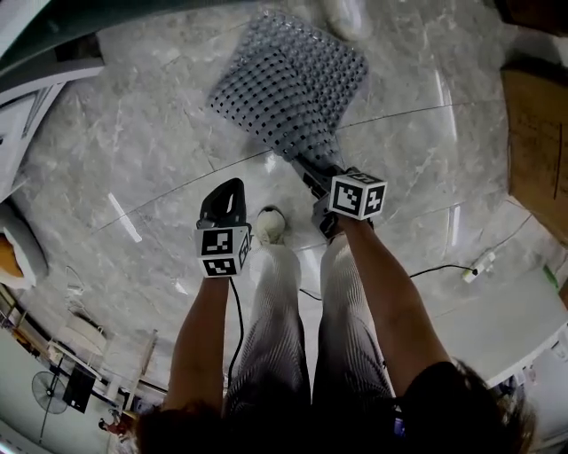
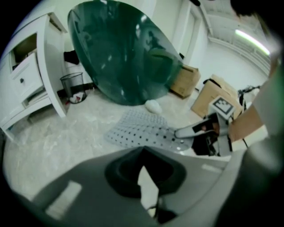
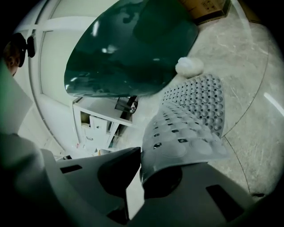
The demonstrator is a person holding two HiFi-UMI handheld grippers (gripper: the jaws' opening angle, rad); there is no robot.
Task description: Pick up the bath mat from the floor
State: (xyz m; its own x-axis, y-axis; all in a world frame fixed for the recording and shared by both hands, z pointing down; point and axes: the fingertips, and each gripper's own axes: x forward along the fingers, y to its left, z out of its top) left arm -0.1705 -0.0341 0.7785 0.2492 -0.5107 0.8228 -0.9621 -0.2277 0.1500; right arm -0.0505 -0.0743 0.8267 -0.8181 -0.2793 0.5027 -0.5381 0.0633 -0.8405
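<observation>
A grey bath mat [image 1: 288, 84] with rows of holes lies on the marble floor, far end flat and near edge lifted. My right gripper [image 1: 312, 173] is shut on that near edge. In the right gripper view the mat [image 3: 191, 115] curls up out of the pinched jaws of the right gripper [image 3: 138, 153]. The left gripper view shows the mat [image 2: 142, 131] and the right gripper [image 2: 195, 131] clamped on its corner. My left gripper [image 1: 232, 186] hangs to the left of the mat, away from it. Seen in its own view, the left gripper [image 2: 142, 153] has its jaws closed on nothing.
A dark green glass panel [image 2: 124, 53] leans behind the mat, with a white cabinet [image 2: 31, 75] and a wire bin [image 2: 72, 84] to its left. Cardboard boxes [image 2: 213, 95] stand at the right. A white slipper [image 1: 346, 16] lies past the mat. A cable [image 1: 444, 266] crosses the floor.
</observation>
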